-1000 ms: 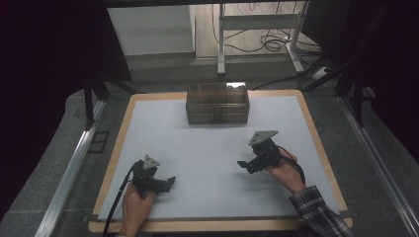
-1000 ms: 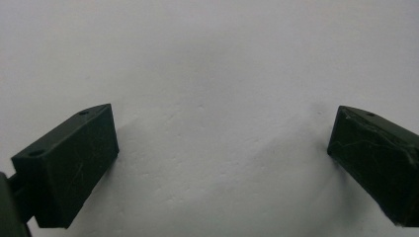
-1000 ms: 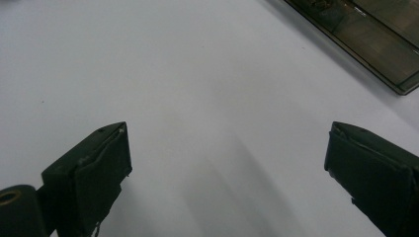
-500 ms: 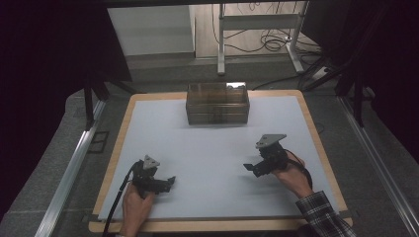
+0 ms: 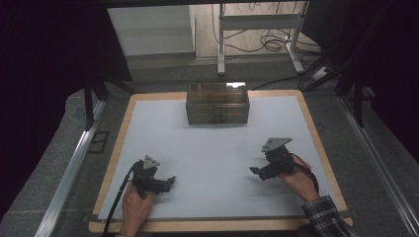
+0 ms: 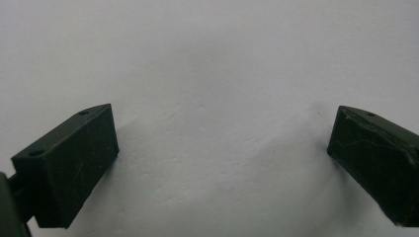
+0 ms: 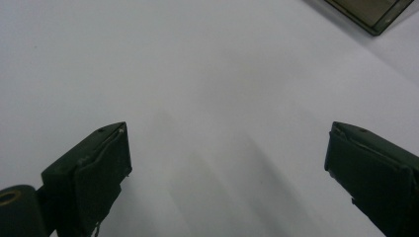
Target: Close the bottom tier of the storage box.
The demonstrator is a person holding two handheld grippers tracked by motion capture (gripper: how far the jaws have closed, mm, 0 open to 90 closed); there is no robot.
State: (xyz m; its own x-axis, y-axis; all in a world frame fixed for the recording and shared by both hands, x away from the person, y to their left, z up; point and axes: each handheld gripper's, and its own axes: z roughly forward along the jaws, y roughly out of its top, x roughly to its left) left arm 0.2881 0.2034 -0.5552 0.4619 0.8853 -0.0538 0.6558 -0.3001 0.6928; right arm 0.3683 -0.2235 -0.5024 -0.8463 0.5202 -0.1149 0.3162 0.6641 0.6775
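- jaws wide on both, left gripper [image 5: 170,178] and right gripper [image 5: 253,171], nothing between them
- both low over the white mat [image 5: 212,148]
- brown box [image 5: 217,102] sits well apart at the far edge

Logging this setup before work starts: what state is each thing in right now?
Left tool: jaws wide open, nothing between them, low over the mat.
Right tool: jaws wide open, holding nothing.
Translucent brown box: lid on, at the mat's far edge, untouched.
White mat: flat.
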